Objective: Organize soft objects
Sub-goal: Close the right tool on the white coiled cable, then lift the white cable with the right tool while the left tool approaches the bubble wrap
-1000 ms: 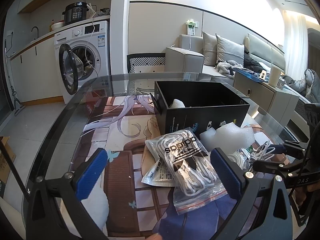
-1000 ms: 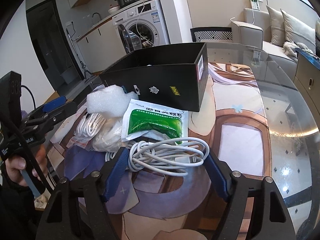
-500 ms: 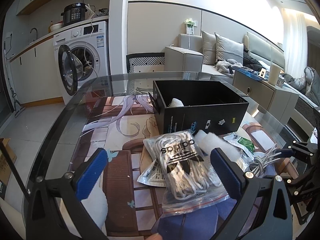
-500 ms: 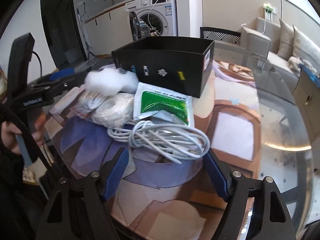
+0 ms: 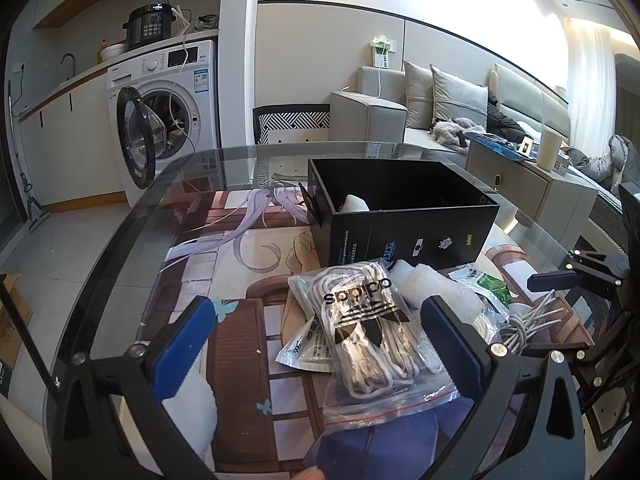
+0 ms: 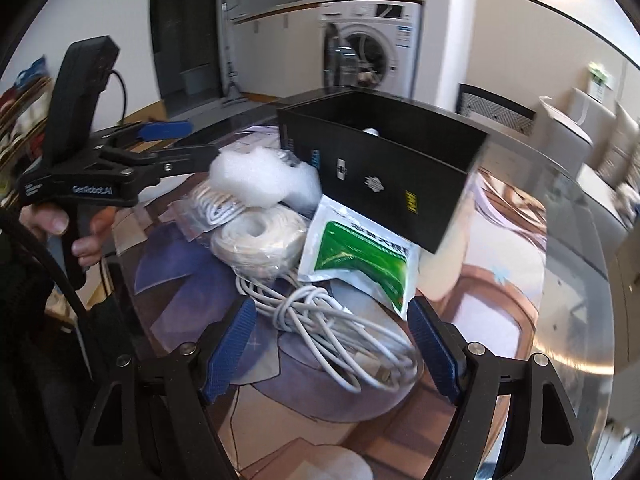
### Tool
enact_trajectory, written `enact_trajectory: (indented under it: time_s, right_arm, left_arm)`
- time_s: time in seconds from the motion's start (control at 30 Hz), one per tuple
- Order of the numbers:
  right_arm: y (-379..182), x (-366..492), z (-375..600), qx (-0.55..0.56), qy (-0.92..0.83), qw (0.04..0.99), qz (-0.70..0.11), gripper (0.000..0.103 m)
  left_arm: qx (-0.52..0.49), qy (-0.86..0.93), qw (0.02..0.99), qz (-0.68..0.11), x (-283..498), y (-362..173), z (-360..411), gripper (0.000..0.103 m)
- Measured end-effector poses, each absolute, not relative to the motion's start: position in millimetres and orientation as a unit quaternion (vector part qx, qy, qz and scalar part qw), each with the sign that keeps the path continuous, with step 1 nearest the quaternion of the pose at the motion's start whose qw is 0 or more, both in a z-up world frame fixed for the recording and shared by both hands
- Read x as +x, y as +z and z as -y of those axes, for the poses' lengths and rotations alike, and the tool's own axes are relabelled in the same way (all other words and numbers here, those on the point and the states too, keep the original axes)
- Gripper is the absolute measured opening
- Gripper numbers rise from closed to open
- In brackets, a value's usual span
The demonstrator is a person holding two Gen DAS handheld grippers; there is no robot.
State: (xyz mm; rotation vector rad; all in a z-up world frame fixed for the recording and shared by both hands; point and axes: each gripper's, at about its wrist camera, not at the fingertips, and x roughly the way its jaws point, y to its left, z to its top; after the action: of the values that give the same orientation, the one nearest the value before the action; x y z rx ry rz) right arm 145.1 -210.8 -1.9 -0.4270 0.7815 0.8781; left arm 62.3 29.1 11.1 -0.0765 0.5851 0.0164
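right gripper point(image 6: 330, 346) jaws wide open, nothing pinched, hovering over white cable bundle point(image 6: 340, 340) on glass tabletop point(image 6: 576, 248); left gripper point(image 5: 316, 344) jaws open too, over bagged adidas laces point(image 5: 368, 332); foam wad point(image 6: 252, 178), cord coil point(image 6: 260, 240), green sachet point(image 6: 360, 252) piled just beside black box point(image 6: 384, 168)

Cable bundle point(image 6: 336, 332) lies before the pouch point(image 6: 360, 256) (box point(image 6: 392, 184) behind both).

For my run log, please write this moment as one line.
left gripper: open, over lace bag | right gripper: open, over cable | box: behind pile | held: nothing
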Motion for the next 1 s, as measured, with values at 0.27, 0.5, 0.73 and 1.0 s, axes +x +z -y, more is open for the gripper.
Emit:
enact_trajectory:
  time_s: [0.27,0.5,0.73,1.0]
  right_arm:
    - [-10.2,143.7,208.9,-0.231,0.455,0.764,-0.395,0.079]
    - [-19.9,131.0,204.0,-0.219,0.479,0.751,-0.397,0.073]
    - [-20.7,135.3,198.2,-0.217,0.468,0.769,-0.378,0.040]
    - [-19.6,123.8,210.1,-0.199,0.462,0.782,-0.367,0.028]
  left_arm:
    - [-0.037,0.007,0.957,-0.289,61.8,11.6,-29.2,0.103]
    - [-0.036,0.006,0.957,-0.289,61.5,11.9,-28.6,0.103]
    - [-0.033,0.004,0.957,-0.290,61.5,13.5,-25.4,0.103]
    - [-0.034,0.004,0.956,-0.291,62.0,15.7,-24.6,0.103]
